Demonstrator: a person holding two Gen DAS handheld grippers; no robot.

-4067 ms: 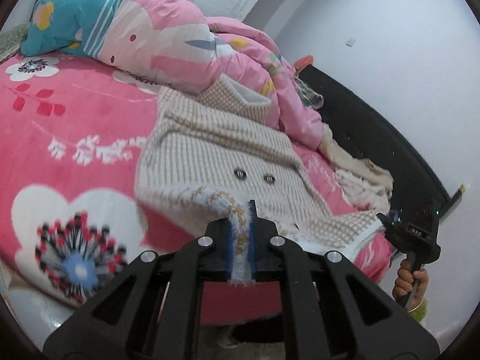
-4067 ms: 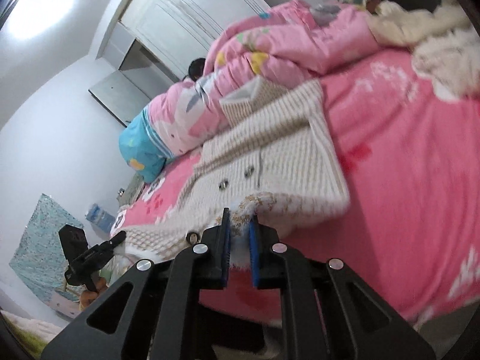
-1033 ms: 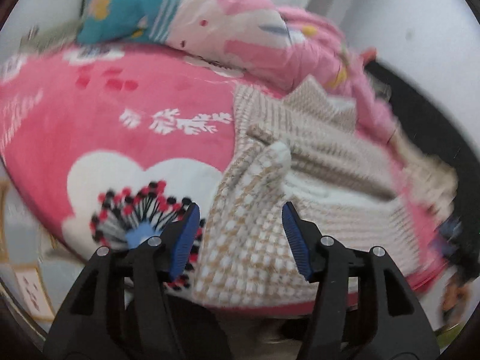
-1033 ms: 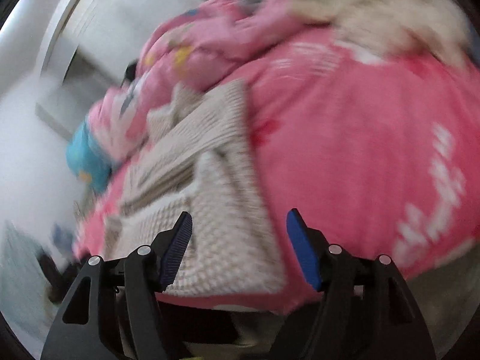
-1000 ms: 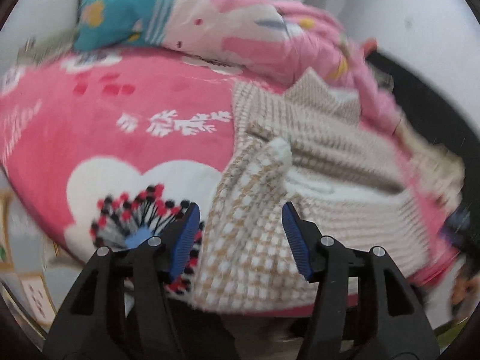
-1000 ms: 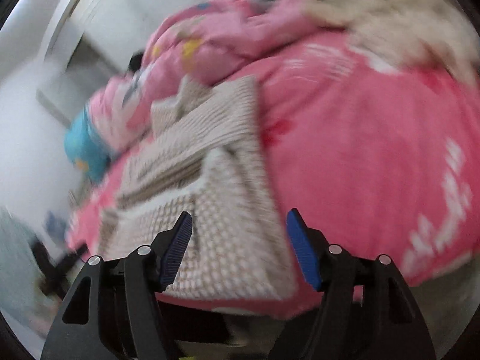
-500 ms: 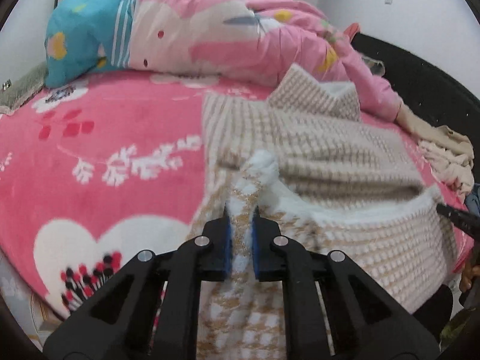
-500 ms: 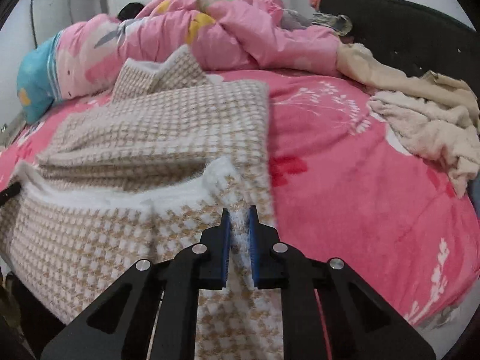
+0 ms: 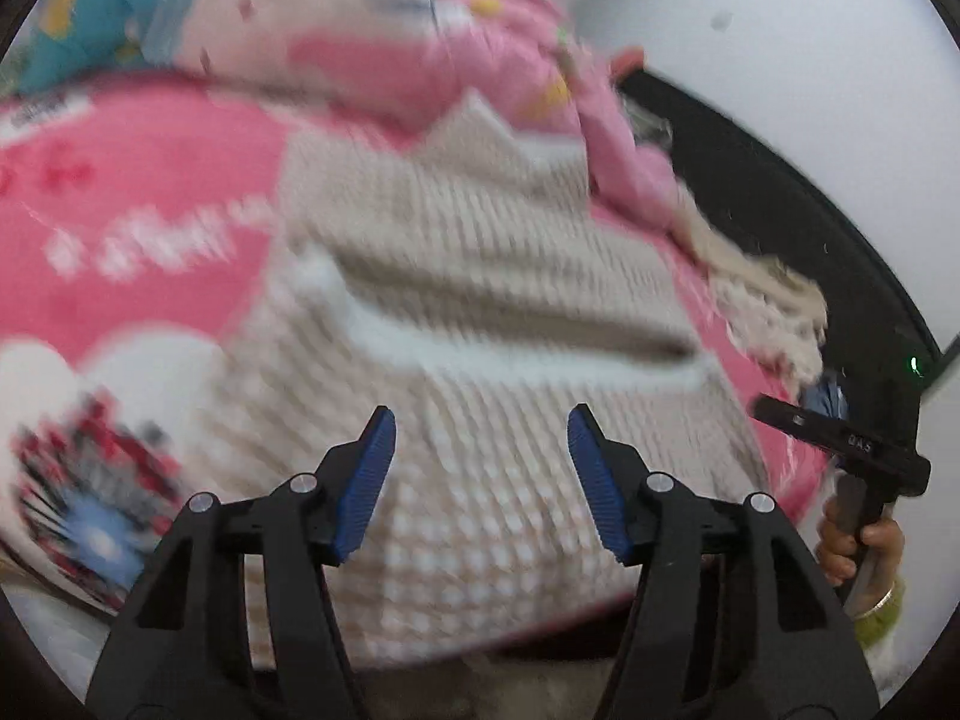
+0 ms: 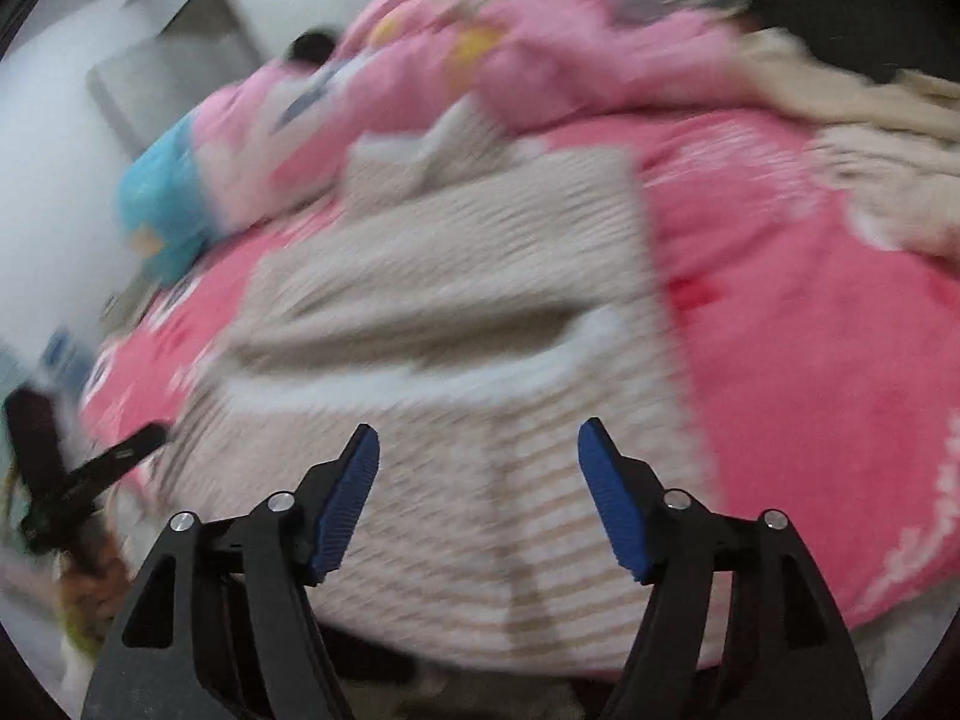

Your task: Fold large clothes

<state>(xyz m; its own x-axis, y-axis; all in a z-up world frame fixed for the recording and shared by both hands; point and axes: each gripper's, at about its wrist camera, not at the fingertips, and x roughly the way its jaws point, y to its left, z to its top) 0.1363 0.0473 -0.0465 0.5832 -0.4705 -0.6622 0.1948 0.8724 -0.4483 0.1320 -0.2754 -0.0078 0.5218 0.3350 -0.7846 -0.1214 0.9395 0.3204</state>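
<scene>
beige knit lies straight ahead of both open jaws

beige-and-white checked knit coat (image 9: 480, 312) is spread on the pink fleece blanket with white flowers (image 9: 138, 192), its lower part already turned up so a white fuzzy hem edge (image 9: 456, 354) runs crosswise in front of me. my left gripper (image 9: 480, 456) and my right gripper (image 10: 477, 468) both have their jaws spread apart; they have just been opening, and nothing is pinched between the blue pads in either view, only the knit lying loose beyond and beneath them.

the relation that matters: the folded stack lies directly forward and below both pairs of jaws, with its long axis running away from me toward the collar (image 9: 480, 126), which rests against the heaped pink printed quilt (image 9: 432, 54) at the far side. the near folded edge hangs close to the blanket's rim just under my fingertips. from the left view my other tool shows off to the right by the coat's right edge, so each hand sits about level with its own side of the garment, neither clearly nearer.

as i judge it, the next fold calls for gripping that near edge at both corners and carrying it along the long axis toward the collar. the frames are smeared, so the exact corners are hard to place. a cream crumpled garment (image 10: 870, 138) lies well apart on the right.
</scene>
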